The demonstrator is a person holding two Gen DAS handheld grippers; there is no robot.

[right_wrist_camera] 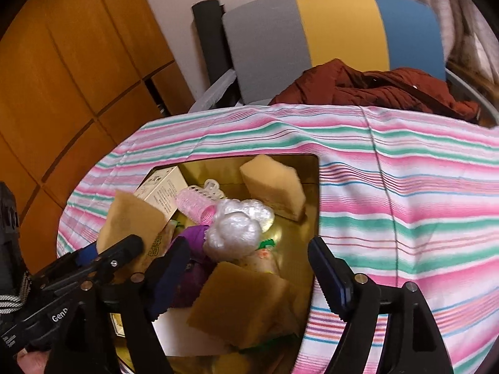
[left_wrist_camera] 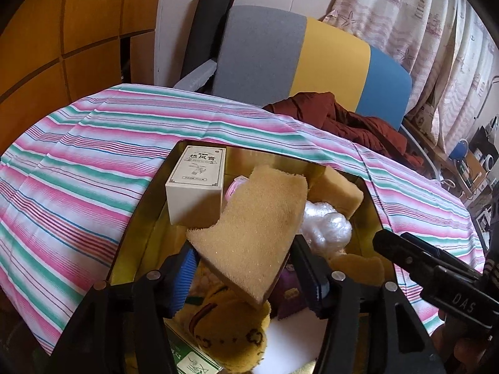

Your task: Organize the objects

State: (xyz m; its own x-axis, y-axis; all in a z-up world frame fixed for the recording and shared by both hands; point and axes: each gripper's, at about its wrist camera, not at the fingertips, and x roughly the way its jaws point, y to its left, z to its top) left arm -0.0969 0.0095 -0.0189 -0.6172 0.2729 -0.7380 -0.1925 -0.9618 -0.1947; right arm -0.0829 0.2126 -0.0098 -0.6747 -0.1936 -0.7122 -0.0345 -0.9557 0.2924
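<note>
Both grippers are looking black, with blue bumpy pads (left_wrist_camera: 182,280) and shiny round screws (right_wrist_camera: 358,278). White letters (left_wrist_camera: 463,307) are showing on one black arm.

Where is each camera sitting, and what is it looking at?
Left wrist: sits on the left tool, looking down into the gold box; its fingers pinch a sponge.
Right wrist: sits on the right tool, open over the same box; the left tool pokes in.
Both see the striped cloth and chair.
</note>
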